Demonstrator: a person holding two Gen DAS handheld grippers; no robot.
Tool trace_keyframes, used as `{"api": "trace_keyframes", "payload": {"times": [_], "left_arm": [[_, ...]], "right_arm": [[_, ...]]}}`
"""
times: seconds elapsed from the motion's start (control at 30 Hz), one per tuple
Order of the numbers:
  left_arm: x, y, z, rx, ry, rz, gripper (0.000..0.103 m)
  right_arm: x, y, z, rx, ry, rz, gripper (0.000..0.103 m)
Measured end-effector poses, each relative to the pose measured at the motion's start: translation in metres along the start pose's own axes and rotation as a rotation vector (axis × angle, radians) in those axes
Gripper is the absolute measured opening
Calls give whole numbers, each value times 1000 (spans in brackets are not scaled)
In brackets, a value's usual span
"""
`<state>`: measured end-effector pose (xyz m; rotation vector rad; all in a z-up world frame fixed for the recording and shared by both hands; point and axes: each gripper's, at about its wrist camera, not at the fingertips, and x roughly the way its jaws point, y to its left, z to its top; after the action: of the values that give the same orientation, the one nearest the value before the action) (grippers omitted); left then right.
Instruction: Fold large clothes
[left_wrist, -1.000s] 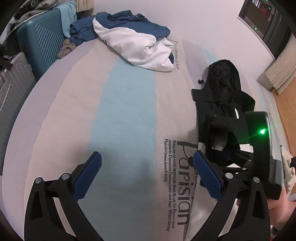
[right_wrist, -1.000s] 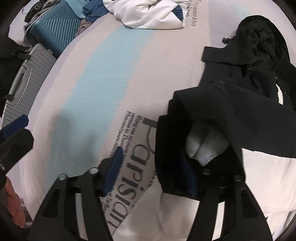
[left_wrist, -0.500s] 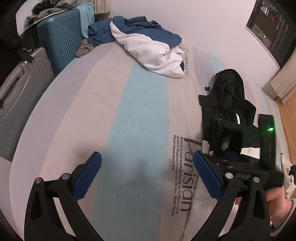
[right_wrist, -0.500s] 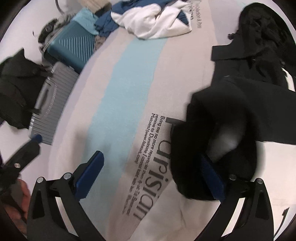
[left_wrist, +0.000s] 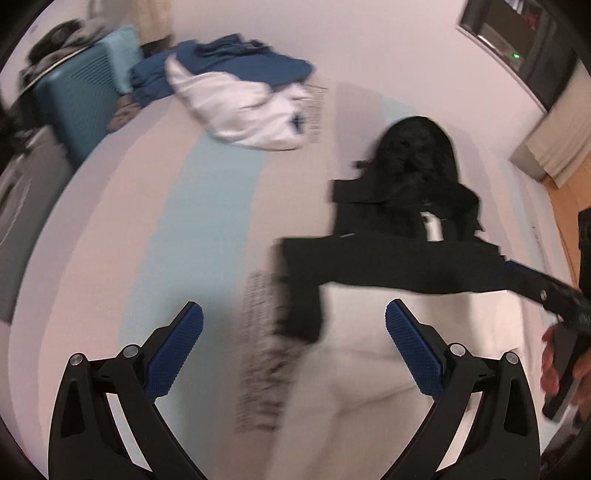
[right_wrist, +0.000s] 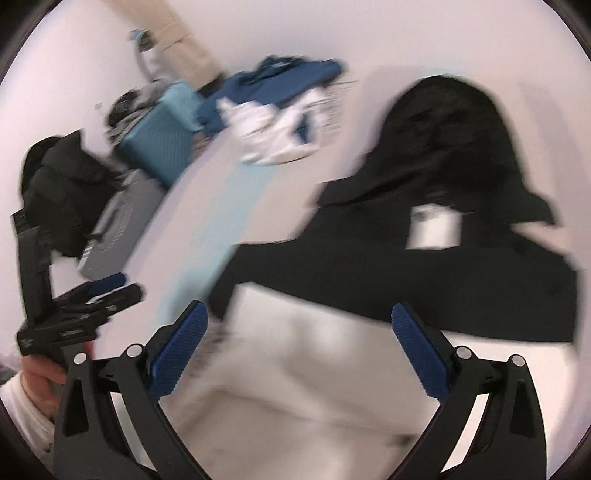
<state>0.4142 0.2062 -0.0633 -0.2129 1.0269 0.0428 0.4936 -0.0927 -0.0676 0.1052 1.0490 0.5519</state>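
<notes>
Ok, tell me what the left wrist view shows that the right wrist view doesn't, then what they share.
Only the left wrist view: the dark wall unit with a green light, the curtain, and the right gripper at its edge.
Only the right wrist view: the black bag and the left gripper.
Both: the black jacket, the blue-and-white clothes pile and the teal suitcase.

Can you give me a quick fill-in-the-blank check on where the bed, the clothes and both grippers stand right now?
1. The black hooded jacket lies on the ____.
2. The jaws of the right gripper stand ____, with nothing between the pads.
3. The blue and white garment lies crumpled at the far end, beside the ____ suitcase.
4. The left gripper holds ____.

Missing words: bed; open; teal; nothing
</notes>
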Motion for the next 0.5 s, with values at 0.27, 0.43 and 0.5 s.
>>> {"api": "trace_keyframes", "payload": {"times": [0.27, 0.43, 0.5], "left_arm": [[74, -98, 76, 149, -4, -178, 97], [134, -140, 128, 264, 16, -244, 97], [155, -148, 146, 280, 23, -278, 97]], "right_arm": [[-21, -129, 63, -65, -47, -163, 96], [-2, -179, 103, -68, -61, -207, 96], [12, -198, 117, -75, -46, -221, 96]]}}
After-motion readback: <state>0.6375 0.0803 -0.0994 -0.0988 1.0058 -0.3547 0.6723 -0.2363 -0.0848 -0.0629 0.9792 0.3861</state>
